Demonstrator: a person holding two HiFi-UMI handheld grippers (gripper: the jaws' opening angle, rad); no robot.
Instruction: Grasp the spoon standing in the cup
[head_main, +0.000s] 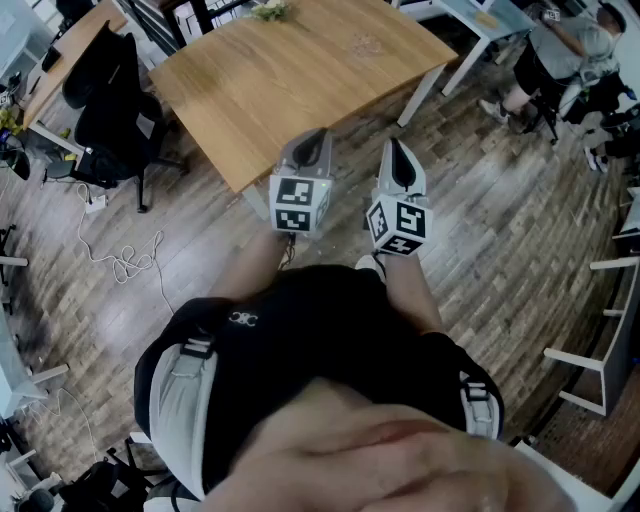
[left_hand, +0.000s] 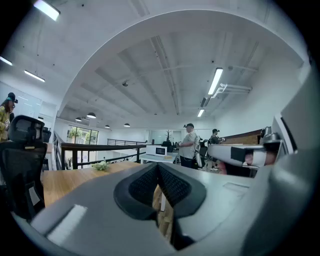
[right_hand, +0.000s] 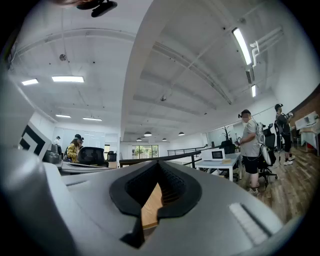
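No cup and no spoon show in any view. In the head view my left gripper (head_main: 317, 137) and right gripper (head_main: 395, 147) are held side by side close to my body, above the floor, and point toward the near corner of a wooden table (head_main: 290, 75). Both are shut with nothing between their jaws. In the left gripper view the left gripper (left_hand: 158, 165) has its ribbed pads meeting at the tip, with table wood showing through the slit below. The right gripper (right_hand: 159, 163) looks the same in the right gripper view.
A small green sprig (head_main: 270, 10) lies at the table's far edge. Black office chairs (head_main: 115, 110) stand left of the table and a cable (head_main: 120, 265) lies on the wood floor. A seated person (head_main: 570, 45) is far right. White furniture (head_main: 600, 340) lines the right side.
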